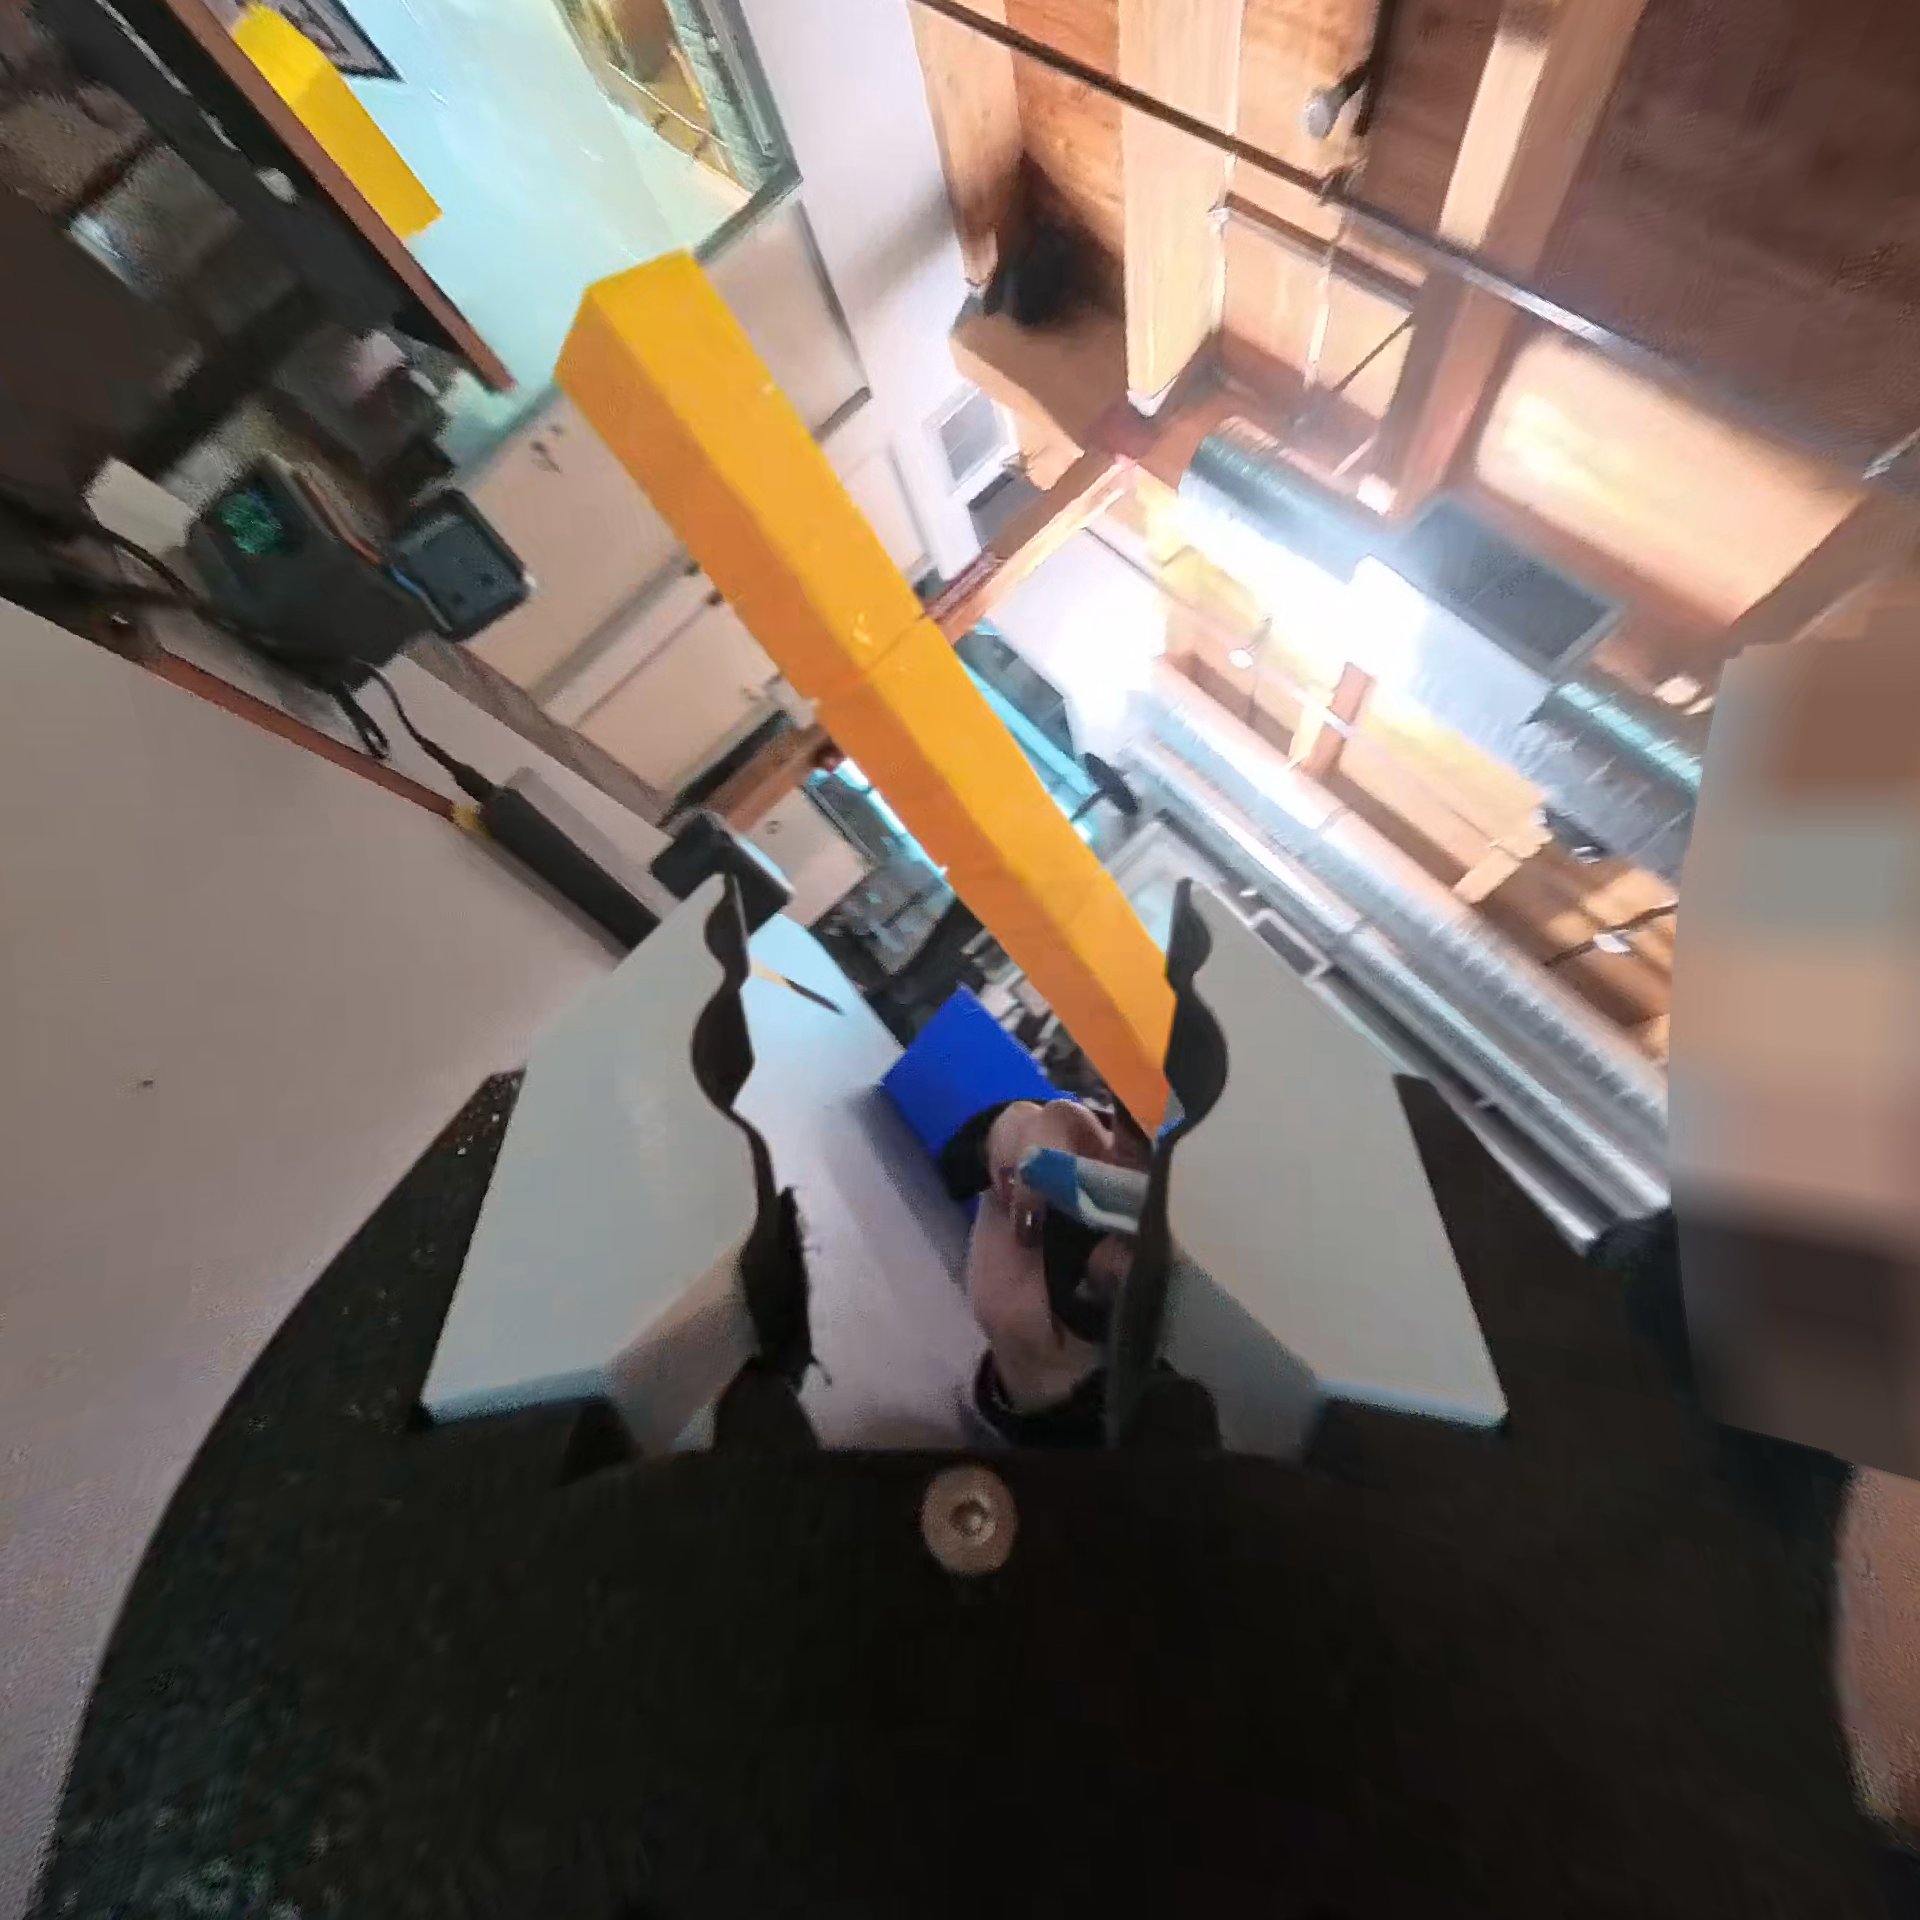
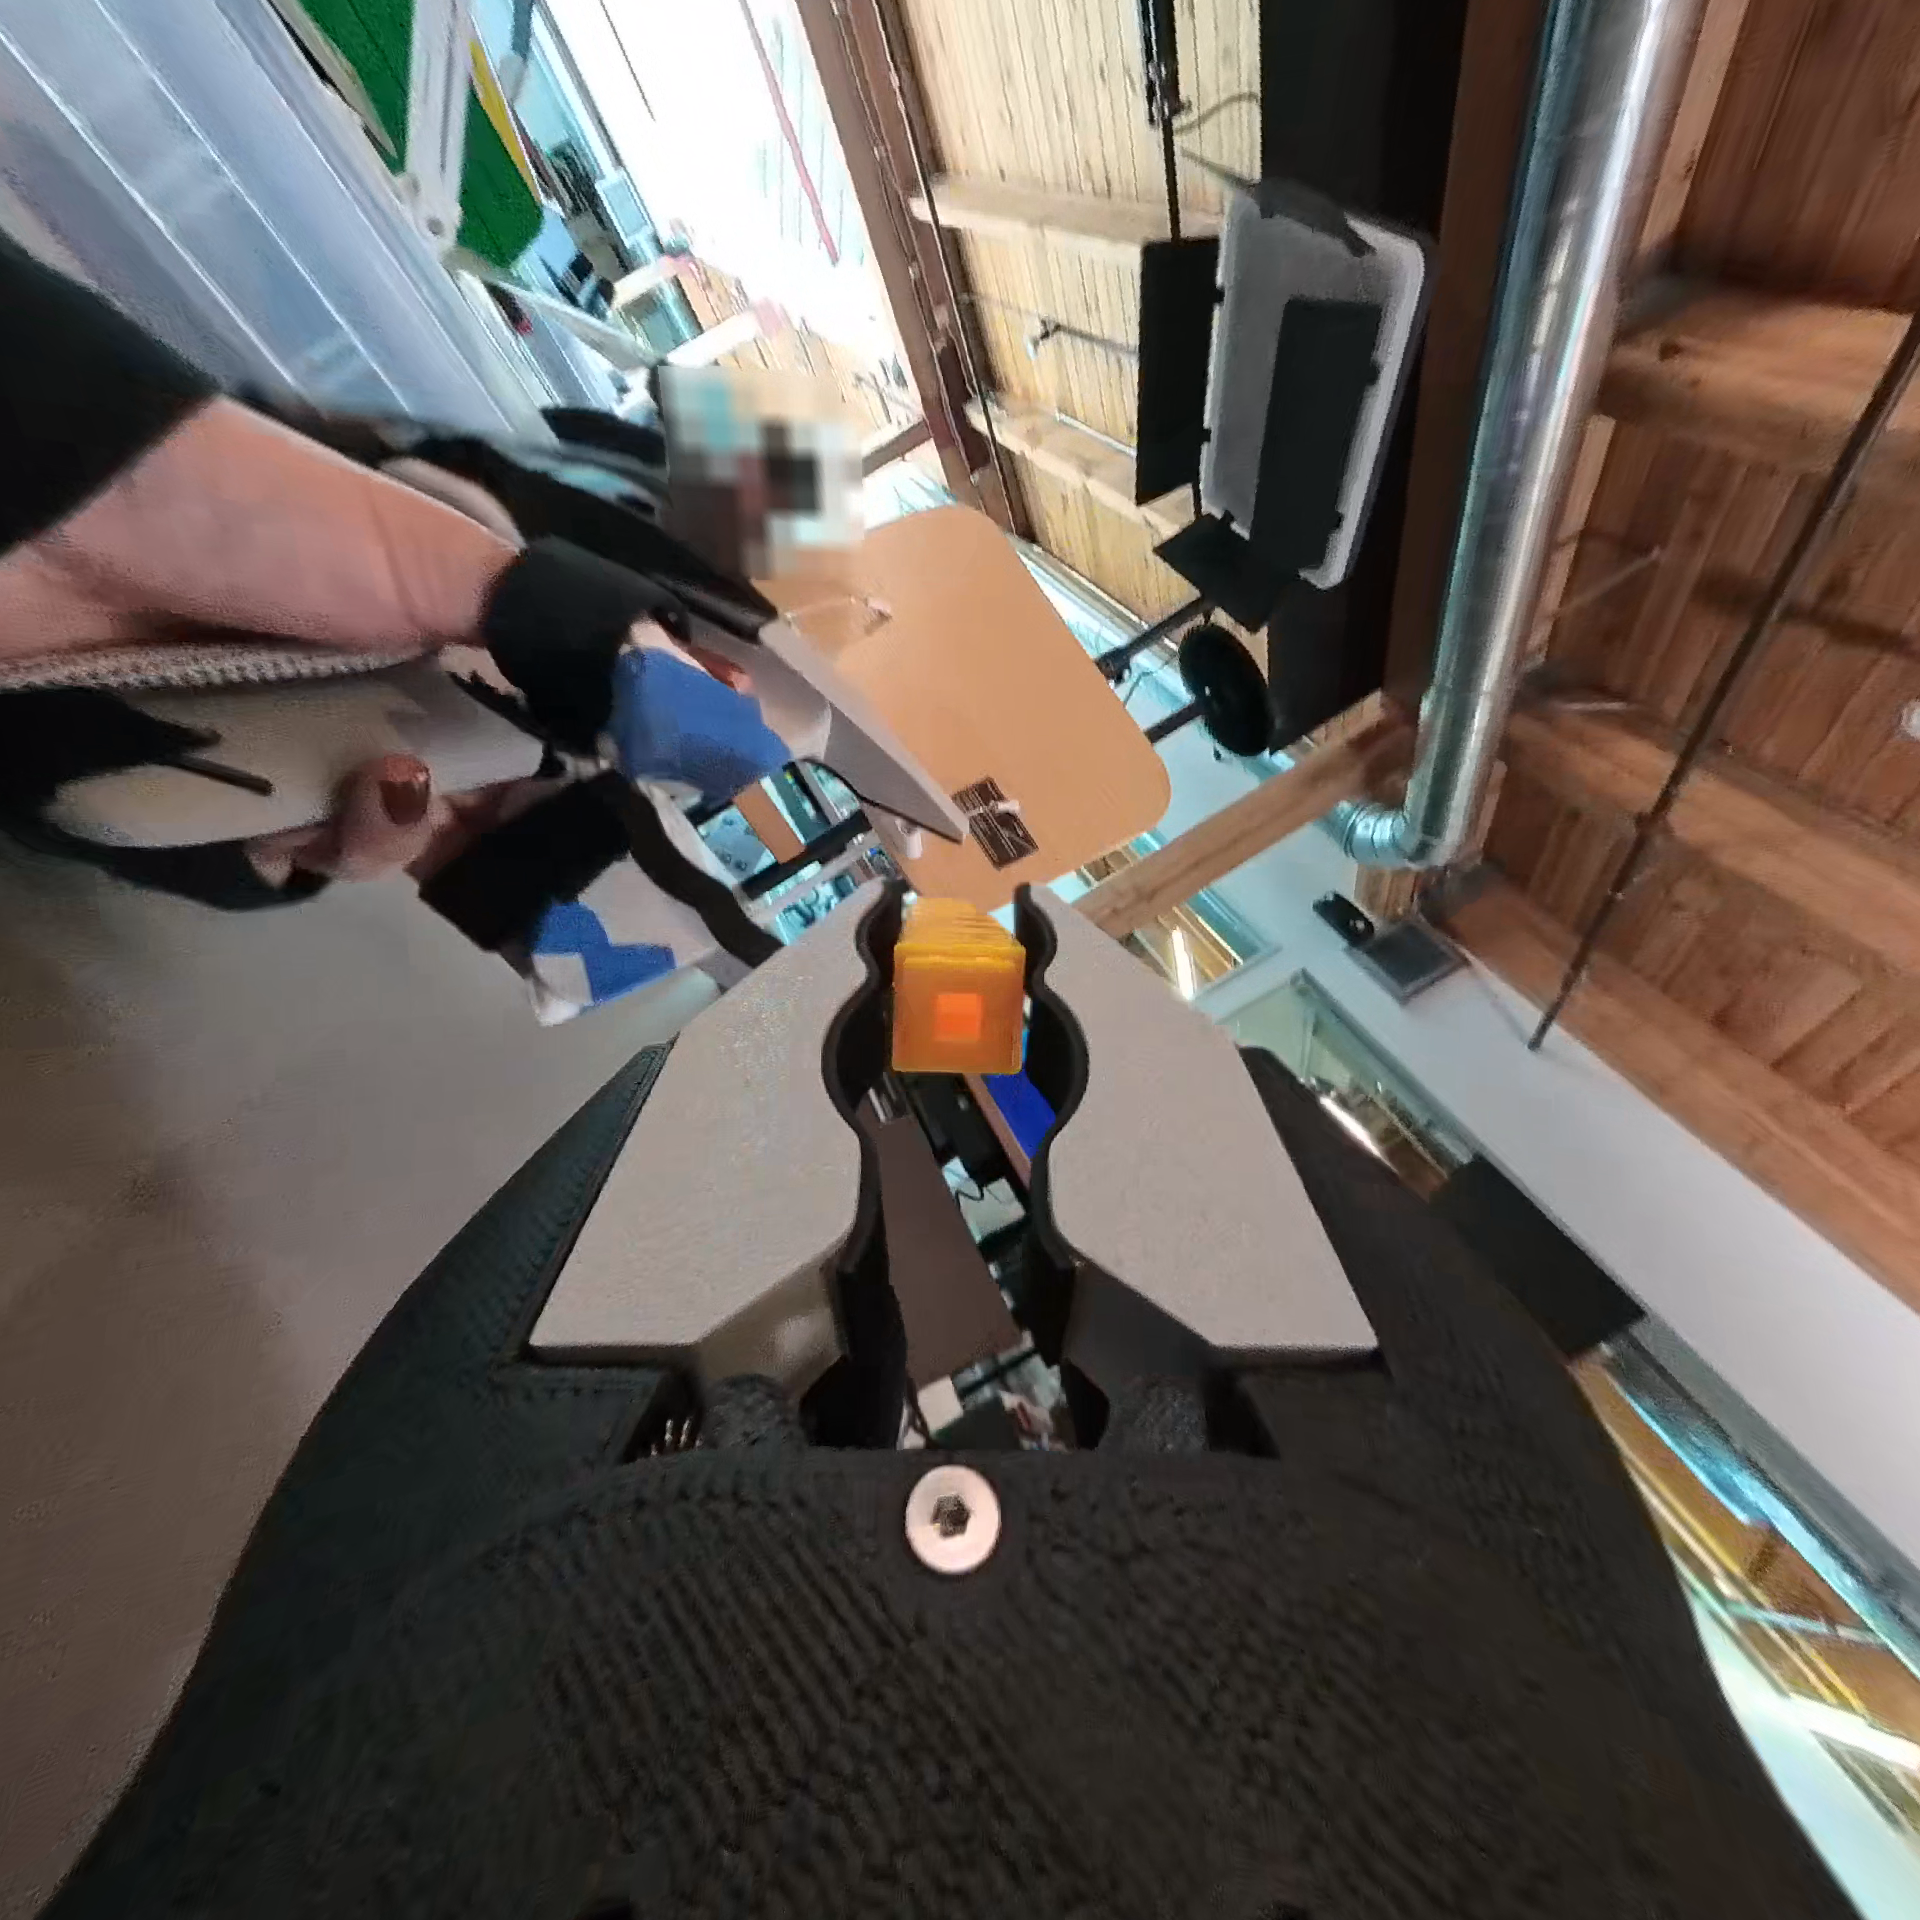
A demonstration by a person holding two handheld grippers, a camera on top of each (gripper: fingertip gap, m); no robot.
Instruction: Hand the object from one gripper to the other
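A long orange bar (image 1: pixel 790 540) runs slantwise from the upper left down between my left gripper's fingers. My left gripper (image 1: pixel 956 888) is open; the bar passes close to its right finger, and I cannot tell whether they touch. The bar's lower end goes behind that finger, where a hand (image 1: pixel 1029 1299) holds the other gripper (image 1: pixel 1081 1184). In the right wrist view my right gripper (image 2: pixel 956 899) is shut on the bar (image 2: pixel 956 1013), whose square end faces the camera. The left gripper's grey finger (image 2: pixel 862 748), held by a hand, points toward the bar from the upper left.
A pale tabletop (image 1: pixel 208 935) with a black device and cables (image 1: pixel 312 582) lies at the left. Metal ducts (image 1: pixel 1403 935) and wooden beams fill the right. The right wrist view shows a metal pipe (image 2: pixel 1496 520), a tan board (image 2: pixel 987 707) and a wheeled cart (image 2: pixel 1278 416).
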